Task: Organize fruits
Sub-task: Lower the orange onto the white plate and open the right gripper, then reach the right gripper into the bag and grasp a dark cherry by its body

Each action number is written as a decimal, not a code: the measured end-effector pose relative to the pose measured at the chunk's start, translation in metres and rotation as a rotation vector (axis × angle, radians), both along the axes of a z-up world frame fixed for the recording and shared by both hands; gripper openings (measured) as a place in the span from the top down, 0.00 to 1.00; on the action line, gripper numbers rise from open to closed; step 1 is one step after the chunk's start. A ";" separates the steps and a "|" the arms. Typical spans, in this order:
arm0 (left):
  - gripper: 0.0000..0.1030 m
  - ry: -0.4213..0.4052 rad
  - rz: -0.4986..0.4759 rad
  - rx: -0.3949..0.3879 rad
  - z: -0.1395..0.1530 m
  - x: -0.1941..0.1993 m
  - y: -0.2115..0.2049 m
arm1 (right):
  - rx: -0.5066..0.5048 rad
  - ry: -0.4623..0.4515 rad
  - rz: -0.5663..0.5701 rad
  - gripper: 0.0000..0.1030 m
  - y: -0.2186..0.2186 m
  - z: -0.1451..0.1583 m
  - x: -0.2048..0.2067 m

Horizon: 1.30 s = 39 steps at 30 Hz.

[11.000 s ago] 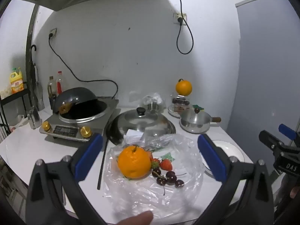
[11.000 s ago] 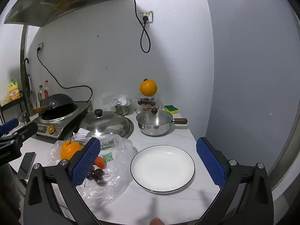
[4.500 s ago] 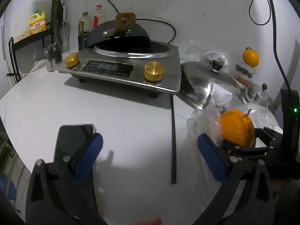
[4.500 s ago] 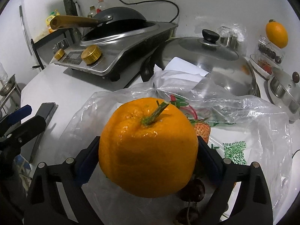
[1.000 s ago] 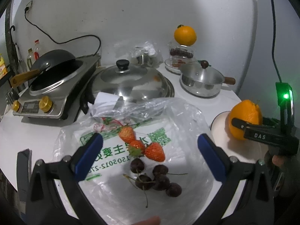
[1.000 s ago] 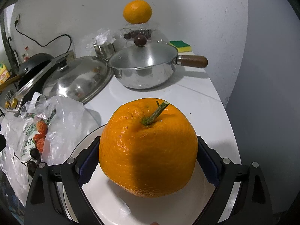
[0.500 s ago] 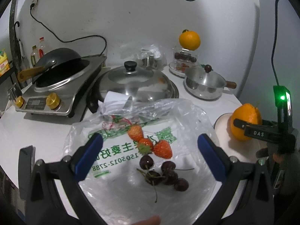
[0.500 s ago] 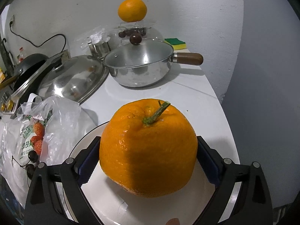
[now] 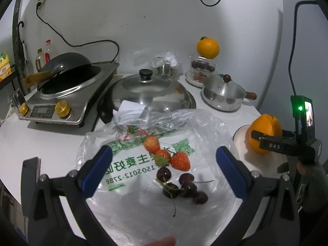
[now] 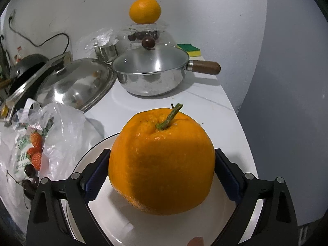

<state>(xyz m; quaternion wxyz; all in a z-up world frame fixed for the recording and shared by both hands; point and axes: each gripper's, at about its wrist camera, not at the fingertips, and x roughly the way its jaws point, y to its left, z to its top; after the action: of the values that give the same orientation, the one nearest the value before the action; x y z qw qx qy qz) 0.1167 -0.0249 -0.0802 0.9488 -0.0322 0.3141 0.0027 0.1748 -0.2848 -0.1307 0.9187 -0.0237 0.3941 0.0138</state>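
- Right gripper (image 10: 162, 170) holds the orange (image 10: 162, 162), blue pads tight on both its sides; a second ago the orange hung a bit higher, now it sits lower on the white plate (image 10: 170, 225), bottom centre of the right wrist view.
- Contact looks made: shadow meets the fruit's underside. Release not yet done.
- Judgement: first fruit is placed bar the let-go; next is opening the jaws and backing off without rolling it.
- Left gripper (image 9: 162, 168) is wide open, holding nothing, hovering over the bag (image 9: 143, 205), lower centre of the left wrist view; 4.5 s ago it was over bare desk near the cooker.
- Strawberries (image 9: 180, 162) and cherries (image 9: 184, 188) lie loose on the bag, untouched, likely next to go.
- Desk (image 10: 205, 106) is white, smooth, round-edged; a round orange could roll.
- Behind: cooker (image 9: 61, 106) with wok upper left, big lid (image 9: 151, 90), saucepan (image 10: 151, 75), sponge (image 10: 189, 49), second orange (image 10: 145, 10) atop a clear box, upper centre.
- Plain white wall, hanging cord, dim light.
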 end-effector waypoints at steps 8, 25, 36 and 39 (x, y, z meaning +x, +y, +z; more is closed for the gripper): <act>0.01 -0.011 -0.005 -0.002 0.004 -0.004 -0.001 | -0.048 -0.297 0.045 0.06 0.009 0.050 -0.028; 0.01 -0.033 0.041 -0.015 0.010 -0.030 0.028 | 0.060 -0.283 0.099 0.06 0.031 0.074 -0.062; 0.01 -0.041 0.061 -0.041 0.007 -0.054 0.054 | 0.084 -0.205 0.195 0.50 0.076 0.069 -0.076; 0.01 -0.037 0.062 -0.047 0.002 -0.061 0.061 | 0.090 -0.163 0.215 0.64 0.089 0.059 -0.077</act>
<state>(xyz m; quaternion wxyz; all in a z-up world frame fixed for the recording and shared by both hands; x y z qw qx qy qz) 0.0562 0.0358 -0.0781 0.9529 -0.0643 0.2955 0.0242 0.0976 -0.1956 -0.0720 0.9410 -0.0255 0.3123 0.1278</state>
